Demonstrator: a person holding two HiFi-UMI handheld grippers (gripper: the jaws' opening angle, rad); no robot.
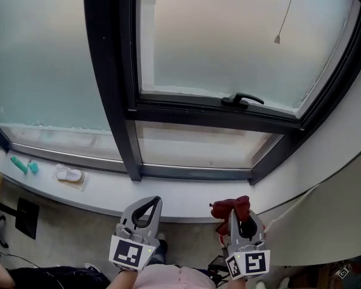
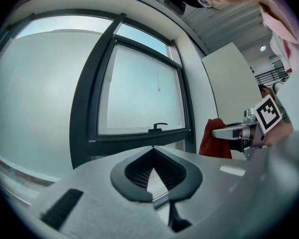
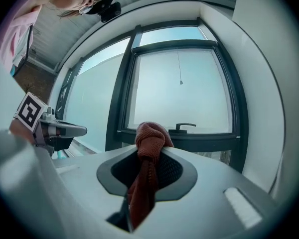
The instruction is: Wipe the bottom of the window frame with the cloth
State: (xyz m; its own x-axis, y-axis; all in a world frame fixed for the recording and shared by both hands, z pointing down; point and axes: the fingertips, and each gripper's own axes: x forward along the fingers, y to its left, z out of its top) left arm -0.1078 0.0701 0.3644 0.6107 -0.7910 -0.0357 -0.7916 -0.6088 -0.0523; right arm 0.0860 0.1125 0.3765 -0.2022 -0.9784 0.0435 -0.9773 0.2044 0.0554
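A dark red cloth [image 1: 231, 208] [image 3: 148, 148] is bunched at the tip of my right gripper [image 1: 235, 211] [image 3: 150, 144], which is shut on it; a strip hangs down between the jaws. The cloth [image 2: 215, 138] also shows at the right of the left gripper view. My left gripper [image 1: 154, 201] [image 2: 152, 148] is shut with nothing in it. Both grippers hang below the white sill [image 1: 186, 194], short of the window. The black window frame [image 1: 117, 95] has a bottom rail [image 1: 195, 172] and a handle [image 1: 242, 100] on the upper sash.
On the sill at the left lie a teal object [image 1: 19, 164] and a white object in clear wrap [image 1: 70, 175]. A pull cord [image 1: 283, 23] hangs in front of the pane. A white wall [image 1: 349, 137] closes in on the right.
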